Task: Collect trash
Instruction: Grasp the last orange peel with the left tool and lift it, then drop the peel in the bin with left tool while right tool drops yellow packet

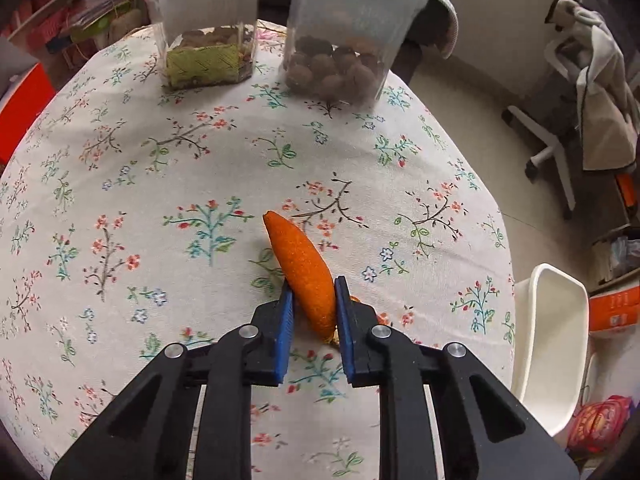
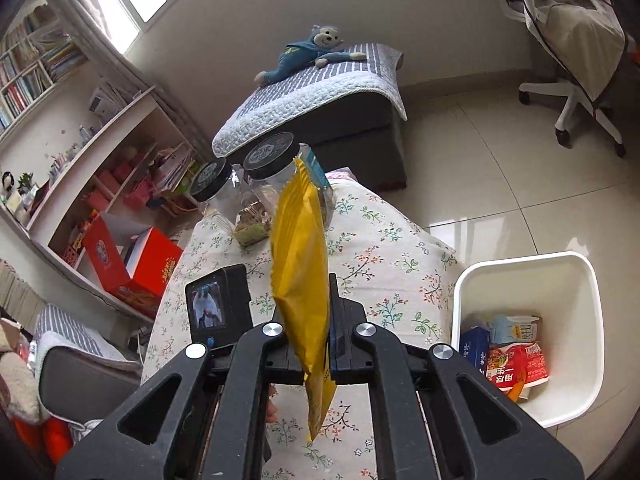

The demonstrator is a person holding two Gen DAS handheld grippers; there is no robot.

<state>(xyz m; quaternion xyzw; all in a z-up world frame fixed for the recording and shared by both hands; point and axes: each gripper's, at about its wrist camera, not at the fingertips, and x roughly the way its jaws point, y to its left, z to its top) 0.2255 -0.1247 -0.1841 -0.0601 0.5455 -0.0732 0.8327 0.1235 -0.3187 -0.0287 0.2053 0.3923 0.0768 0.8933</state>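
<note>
In the left wrist view, my left gripper (image 1: 313, 294) is shut on an orange peel piece (image 1: 301, 264), which stands tilted just above the floral tablecloth (image 1: 160, 184). In the right wrist view, my right gripper (image 2: 305, 296) is shut on a yellow snack wrapper (image 2: 300, 272), held upright above the table. The white trash bin (image 2: 584, 280) stands on the floor right of the table and holds several cartons and wrappers. The bin also shows in the left wrist view (image 1: 560, 320).
Two clear plastic jars (image 1: 208, 28) (image 1: 344, 40) with snacks stand at the table's far edge. The left gripper's camera (image 2: 218, 306) is beside the wrapper. An office chair (image 1: 580, 112), a bed (image 2: 320, 96), shelves and a red box (image 2: 132, 260) surround the table.
</note>
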